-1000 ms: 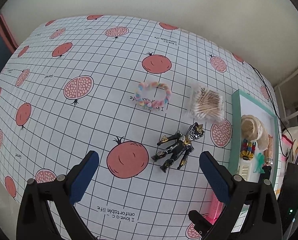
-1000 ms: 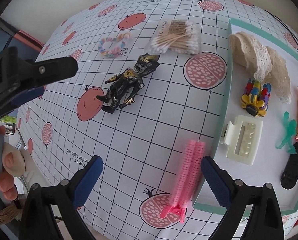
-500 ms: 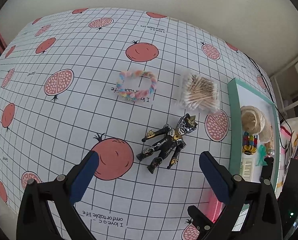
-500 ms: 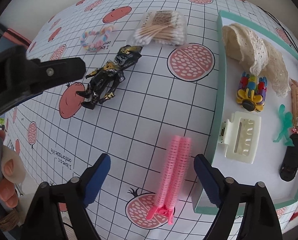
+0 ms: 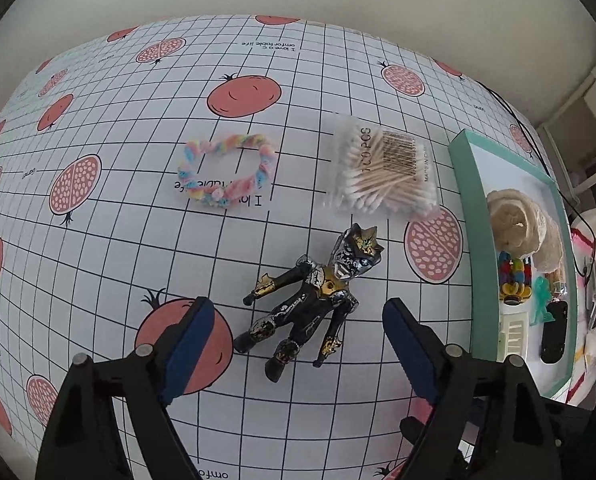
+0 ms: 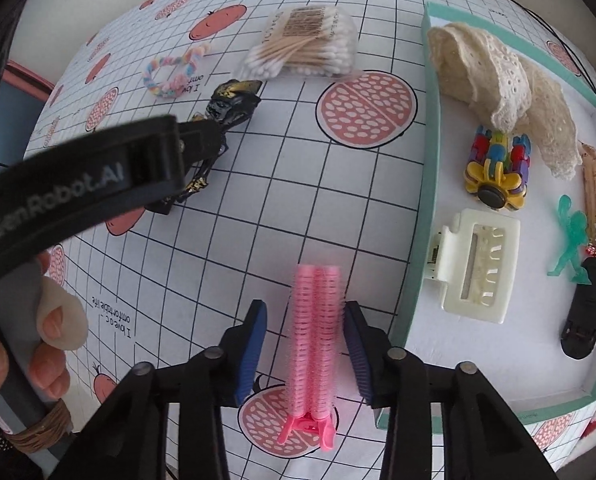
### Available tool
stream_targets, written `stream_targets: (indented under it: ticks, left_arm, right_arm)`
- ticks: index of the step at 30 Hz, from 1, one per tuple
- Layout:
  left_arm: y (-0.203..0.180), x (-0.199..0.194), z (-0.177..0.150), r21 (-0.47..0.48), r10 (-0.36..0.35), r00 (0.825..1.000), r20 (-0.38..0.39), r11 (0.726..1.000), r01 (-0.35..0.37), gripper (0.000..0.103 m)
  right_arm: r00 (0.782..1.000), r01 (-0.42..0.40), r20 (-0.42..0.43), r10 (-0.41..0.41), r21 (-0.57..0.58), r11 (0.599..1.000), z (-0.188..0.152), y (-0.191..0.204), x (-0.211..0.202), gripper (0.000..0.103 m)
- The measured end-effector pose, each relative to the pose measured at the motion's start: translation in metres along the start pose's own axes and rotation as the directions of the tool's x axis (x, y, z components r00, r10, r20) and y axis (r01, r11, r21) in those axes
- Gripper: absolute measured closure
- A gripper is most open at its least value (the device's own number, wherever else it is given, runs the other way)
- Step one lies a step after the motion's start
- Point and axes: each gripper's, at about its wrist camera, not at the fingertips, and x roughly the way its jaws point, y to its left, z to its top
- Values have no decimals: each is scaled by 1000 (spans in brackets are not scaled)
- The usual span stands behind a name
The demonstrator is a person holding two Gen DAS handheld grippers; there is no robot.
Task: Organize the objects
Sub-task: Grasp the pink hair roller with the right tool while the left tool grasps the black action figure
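Scene: We work over a table covered in a pomegranate-print grid cloth [image 5: 97,264], with a teal-rimmed tray [image 6: 425,184] at its right side.

Already in the tray: We count a roll of cream lace trim [image 6: 506,76], a multicoloured flower toy [image 6: 498,168], a cream claw hair clip [image 6: 478,264], a translucent green figurine [image 6: 570,240], a black toy car [image 6: 588,308] and a tan wrapped item at the far edge that we cannot identify.

Still on the cloth: Four things lie outside the tray: a pastel braided scrunchie [image 5: 227,172], a bag of cotton swabs [image 5: 382,172], a black-and-gold action figure [image 5: 310,300] and a pink hair-roller clip [image 6: 316,340].

Right gripper [image 6: 306,344]: Its blue pads straddle the pink hair-roller clip, which lies flat just beside the tray's near wall. The jaws stand narrow but parted; the right pad looks close to touching, the left shows a gap, so we judge the grasp not yet made.

Left gripper [image 5: 298,352]: Spread wide and empty, it hovers over the action figure, whose legs lie between the pads with clear space either side.

Progress: We judge the sort past halfway, six items in and four to go.

Next call: We expect the roller clip and the figure to go first, then the swabs and the scrunchie farther out.
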Motion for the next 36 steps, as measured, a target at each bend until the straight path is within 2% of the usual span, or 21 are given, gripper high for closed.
stream_targets:
  ticks: [2, 7, 8, 9, 10, 17, 21, 31, 36]
  left_arm:
    - [-1, 3, 0, 5, -4, 1000, -3, 1000, 4, 20]
    - [-5, 6, 2, 35, 11, 1000, -1, 999, -11, 22]
    - [-5, 7, 2, 36, 10, 1000, -1, 999, -10, 25]
    - [-6, 8, 2, 37, 8, 1000, -5, 999, -8, 34]
    - [-7, 9, 2, 42, 11, 1000, -10, 999, -11, 36]
    - [-9, 9, 1, 71, 16, 1000, -13, 997, -15, 39]
    - [-12, 9, 3, 88, 23, 1000, -19, 996, -21, 57]
    - [-11, 11, 3, 97, 10, 1000, -27, 995, -8, 59]
    - [-7, 10, 3, 86, 6, 999, -37, 996, -3, 59]
  right_arm:
    - [1000, -2, 2, 2, 0, 1000, 1, -2, -2, 72]
    - [1000, 4, 6, -4, -15, 1000, 2, -4, -5, 73]
    - [1000, 3, 7, -3, -19, 1000, 3, -4, -6, 73]
    - [1000, 3, 10, -3, -21, 1000, 3, -2, -6, 73]
    - [1000, 2, 13, -2, -23, 1000, 3, -2, -7, 73]
    - [1000, -6, 29, 7, -33, 999, 2, 0, -6, 74]
    - [999, -15, 37, 16, -30, 999, 2, 1, -7, 74]
    - [999, -25, 32, 25, -28, 999, 4, -1, -7, 74]
    - [998, -37, 44, 38, -30, 999, 1, -12, -21, 74]
